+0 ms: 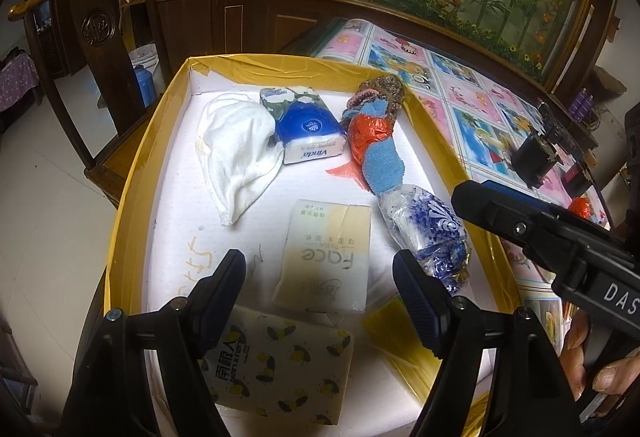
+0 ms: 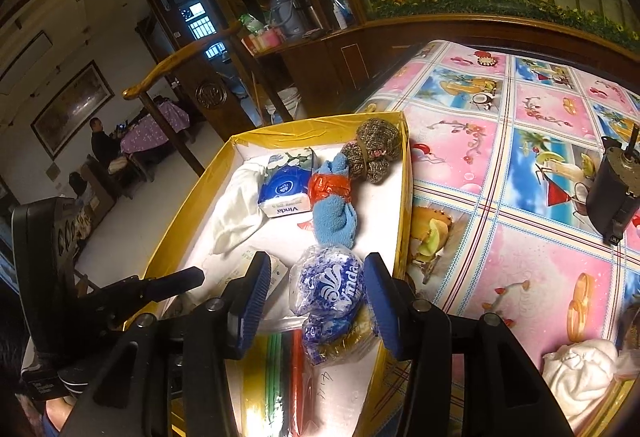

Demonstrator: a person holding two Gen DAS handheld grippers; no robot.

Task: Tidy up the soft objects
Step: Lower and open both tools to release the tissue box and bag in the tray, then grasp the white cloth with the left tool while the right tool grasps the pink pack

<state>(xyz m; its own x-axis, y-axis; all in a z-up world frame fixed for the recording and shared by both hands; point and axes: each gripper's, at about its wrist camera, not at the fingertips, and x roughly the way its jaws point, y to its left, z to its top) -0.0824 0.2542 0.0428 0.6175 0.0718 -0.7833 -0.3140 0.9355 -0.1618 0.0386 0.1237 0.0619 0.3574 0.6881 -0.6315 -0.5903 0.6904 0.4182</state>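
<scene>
With the crumpled blue-and-white plastic tissue pack [image 2: 329,297] lying released between the parted right gripper [image 2: 316,303] jaws inside the yellow-rimmed white tray [image 2: 402,197], and the left gripper [image 1: 320,289] standing apart over the beige tissue pack [image 1: 326,257], placement appeared complete; next, withdrawal seemed required.

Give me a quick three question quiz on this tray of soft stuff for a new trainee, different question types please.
1. True or false: the white cloth lies outside the yellow-rimmed tray.
2. Which pack lies between the left hand-held gripper fingers: A Face tissue pack, B Vinda tissue pack?
3. Fill in: the crumpled Vinda wrapper sits between the open fingers of the ___ hand-held gripper.

Key: 1 false; 2 A; 3 right.
</scene>
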